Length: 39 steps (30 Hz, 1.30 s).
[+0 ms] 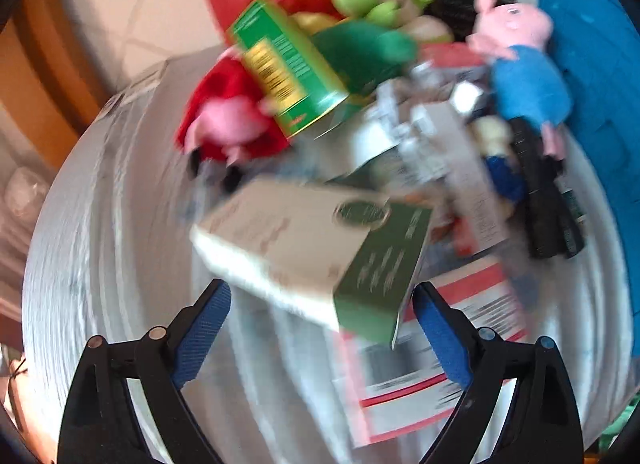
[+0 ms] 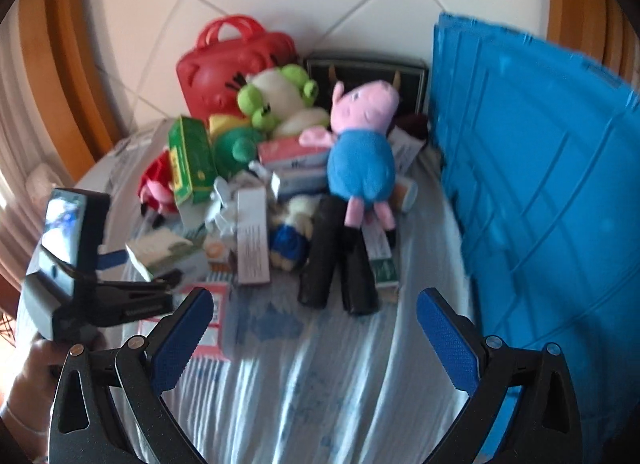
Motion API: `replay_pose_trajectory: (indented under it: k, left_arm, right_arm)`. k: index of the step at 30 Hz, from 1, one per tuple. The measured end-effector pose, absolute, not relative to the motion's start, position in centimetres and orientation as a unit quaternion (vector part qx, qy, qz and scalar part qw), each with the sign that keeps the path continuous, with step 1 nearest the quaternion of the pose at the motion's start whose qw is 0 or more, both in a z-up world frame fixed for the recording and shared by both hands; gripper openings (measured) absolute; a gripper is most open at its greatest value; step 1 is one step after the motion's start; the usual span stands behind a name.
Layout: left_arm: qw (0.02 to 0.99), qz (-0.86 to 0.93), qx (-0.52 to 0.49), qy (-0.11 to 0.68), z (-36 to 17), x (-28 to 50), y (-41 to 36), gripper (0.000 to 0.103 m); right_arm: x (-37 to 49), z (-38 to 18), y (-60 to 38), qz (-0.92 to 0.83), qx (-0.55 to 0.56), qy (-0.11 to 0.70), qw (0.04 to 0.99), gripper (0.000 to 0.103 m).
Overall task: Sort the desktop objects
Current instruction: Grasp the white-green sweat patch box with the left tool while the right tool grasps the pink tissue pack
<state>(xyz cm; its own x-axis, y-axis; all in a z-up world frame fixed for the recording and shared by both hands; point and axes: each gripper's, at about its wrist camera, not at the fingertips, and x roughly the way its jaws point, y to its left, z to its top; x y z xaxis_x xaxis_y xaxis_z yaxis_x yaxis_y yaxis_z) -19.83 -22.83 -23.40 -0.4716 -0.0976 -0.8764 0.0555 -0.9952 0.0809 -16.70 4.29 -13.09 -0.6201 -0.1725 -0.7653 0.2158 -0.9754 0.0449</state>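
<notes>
Clutter of toys and boxes lay heaped on a table with a pale striped cloth [image 2: 328,392].

We saw the left gripper [image 1: 322,328] with its jaws spread wide and nothing between them, poised just above a cream and green box [image 1: 316,252] at the near edge of the heap, though blur kept us from telling whether it touched. The right gripper [image 2: 314,338] also stood wide and empty over bare cloth, near two black rolls [image 2: 336,256]. A pink pig toy in blue [image 2: 360,152] lay on the pile, beside a green frog toy [image 2: 280,100], a red case [image 2: 232,68] and a green carton [image 2: 190,156]. A blue crate [image 2: 540,184] stood upright at the right, just beside the heap.
</notes>
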Motion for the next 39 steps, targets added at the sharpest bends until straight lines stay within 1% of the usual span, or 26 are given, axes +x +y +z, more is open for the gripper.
replay_pose_trajectory:
  k: [2, 3, 5, 6, 8, 10, 14, 17, 20, 21, 22, 25, 26, 27, 28, 29, 31, 33, 35, 39]
  left_arm:
    - [0.064, -0.855, 0.515, -0.008, -24.2, -18.6, -25.9, 0.094]
    - [0.091, -0.845, 0.526, -0.009, -24.7, -18.0, -28.0, 0.094]
    - [0.148, -0.820, 0.552, -0.030, -25.8, -17.4, -31.4, 0.094]
    - [0.161, -0.815, 0.557, -0.029, -26.0, -17.1, -32.7, 0.094]
    - [0.171, -0.812, 0.558, -0.004, -25.5, -16.2, -34.9, 0.094]
    - [0.161, -0.821, 0.547, 0.027, -24.2, -15.8, -35.7, 0.094]
    - [0.131, -0.833, 0.531, 0.080, -22.6, -17.6, -34.6, 0.094]
    - [0.113, -0.835, 0.530, 0.094, -22.7, -20.5, -32.5, 0.094]
    - [0.100, -0.823, 0.551, 0.091, -24.1, -24.3, -30.4, 0.094]
    - [0.102, -0.816, 0.562, 0.084, -25.0, -25.4, -29.7, 0.097]
    - [0.094, -0.820, 0.558, 0.087, -25.4, -26.2, -29.3, 0.098]
    - [0.111, -0.797, 0.591, 0.055, -27.3, -28.2, -28.4, 0.098]
    - [0.111, -0.788, 0.604, 0.048, -28.2, -28.5, -28.3, 0.102]
    - [0.107, -0.797, 0.592, 0.058, -28.1, -28.4, -28.5, 0.100]
    - [0.100, -0.797, 0.593, 0.058, -28.1, -28.1, -28.6, 0.095]
    - [0.092, -0.799, 0.592, 0.057, -27.9, -27.5, -28.6, 0.092]
    - [0.084, -0.807, 0.583, 0.050, -27.2, -25.6, -28.8, 0.080]
    - [0.068, -0.815, 0.574, 0.037, -26.4, -22.6, -29.2, 0.077]
    - [0.062, -0.817, 0.573, 0.026, -26.1, -19.8, -29.4, 0.077]
    - [0.065, -0.813, 0.578, 0.029, -26.5, -15.0, -30.3, 0.077]
  right_arm:
    - [-17.1, -14.4, 4.0, -0.892, 0.439, 0.020, 0.108, 0.103]
    - [-17.4, -14.9, 3.7, -0.889, 0.445, 0.018, 0.110, 0.103]
    - [-17.7, -16.1, 3.0, -0.881, 0.459, 0.014, 0.114, 0.103]
    - [-17.8, -16.5, 2.7, -0.878, 0.464, 0.014, 0.116, 0.103]
    - [-18.0, -17.3, 1.8, -0.873, 0.473, 0.013, 0.119, 0.103]
    - [-18.1, -17.9, 0.9, -0.868, 0.480, 0.012, 0.124, 0.103]
    - [-18.7, -19.2, -1.0, -0.859, 0.496, 0.019, 0.129, 0.103]
    - [-19.0, -19.5, -1.7, -0.856, 0.500, 0.017, 0.130, 0.103]
    - [-19.3, -19.5, -1.6, -0.857, 0.501, 0.024, 0.122, 0.103]
    - [-19.5, -19.5, -1.4, -0.856, 0.503, 0.027, 0.119, 0.103]
    - [-19.6, -19.6, -1.2, -0.855, 0.505, 0.028, 0.115, 0.103]
    - [-20.2, -20.0, -0.5, -0.852, 0.511, 0.031, 0.109, 0.103]
    - [-20.4, -20.2, -0.4, -0.851, 0.514, 0.033, 0.108, 0.103]
    - [-20.7, -20.5, -0.2, -0.849, 0.516, 0.035, 0.107, 0.103]
    - [-21.0, -20.8, -0.2, -0.847, 0.519, 0.036, 0.107, 0.103]
    - [-21.3, -21.0, -0.2, -0.846, 0.521, 0.036, 0.109, 0.103]
    - [-21.7, -21.2, -0.6, -0.845, 0.520, 0.038, 0.122, 0.103]
    - [-21.9, -21.6, -1.6, -0.836, 0.524, 0.050, 0.154, 0.103]
    - [-21.9, -22.2, -3.0, -0.827, 0.528, 0.079, 0.177, 0.103]
    - [-21.6, -23.8, -4.3, -0.805, 0.550, 0.119, 0.186, 0.103]
